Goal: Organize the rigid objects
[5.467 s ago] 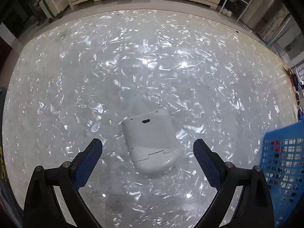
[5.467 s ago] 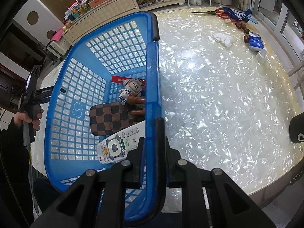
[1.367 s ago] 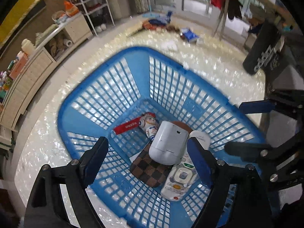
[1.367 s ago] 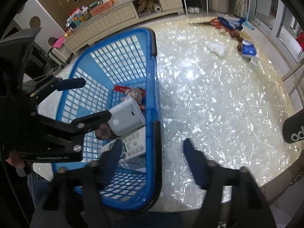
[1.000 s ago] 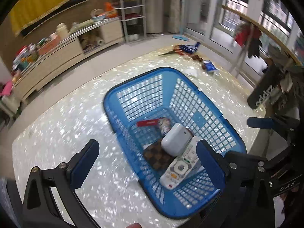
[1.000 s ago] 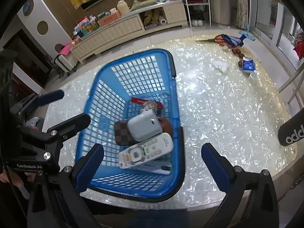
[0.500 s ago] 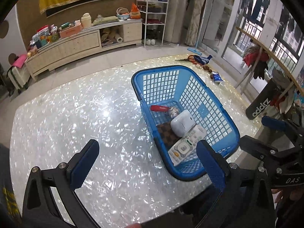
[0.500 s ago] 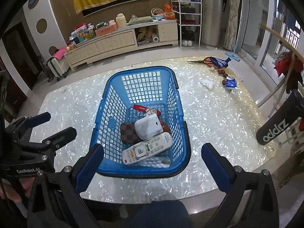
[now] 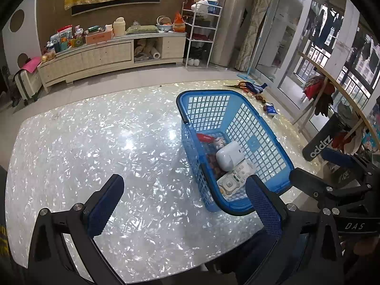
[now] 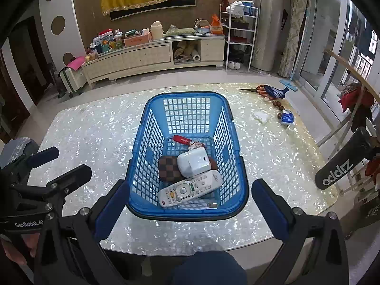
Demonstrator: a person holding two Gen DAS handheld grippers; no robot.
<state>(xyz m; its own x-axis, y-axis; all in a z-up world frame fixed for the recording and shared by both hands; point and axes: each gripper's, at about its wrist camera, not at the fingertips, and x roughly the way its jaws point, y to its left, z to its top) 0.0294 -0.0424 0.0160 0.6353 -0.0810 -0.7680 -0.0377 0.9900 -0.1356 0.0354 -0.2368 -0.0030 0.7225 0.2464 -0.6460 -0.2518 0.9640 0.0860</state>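
Both grippers have pulled back from the basket (image 10: 187, 211), jaws wide, empty.

Left gripper (image 9: 181, 204) held above the pearly table (image 9: 95, 142), jaws spread wide, nothing between them. Blue basket (image 9: 280, 163) stands on the table's right part, holding a white case (image 9: 229, 154) on top, a remote (image 9: 234, 178) below it, a red tag (image 9: 205, 137). Right gripper (image 9: 332, 173) visible at right edge, fingers apart

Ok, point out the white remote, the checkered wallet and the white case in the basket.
white remote (image 10: 190, 188), right wrist view, on its middle buttons.
checkered wallet (image 10: 168, 167), right wrist view, on its checked top face.
white case (image 10: 194, 160), right wrist view, on its smooth upper face.
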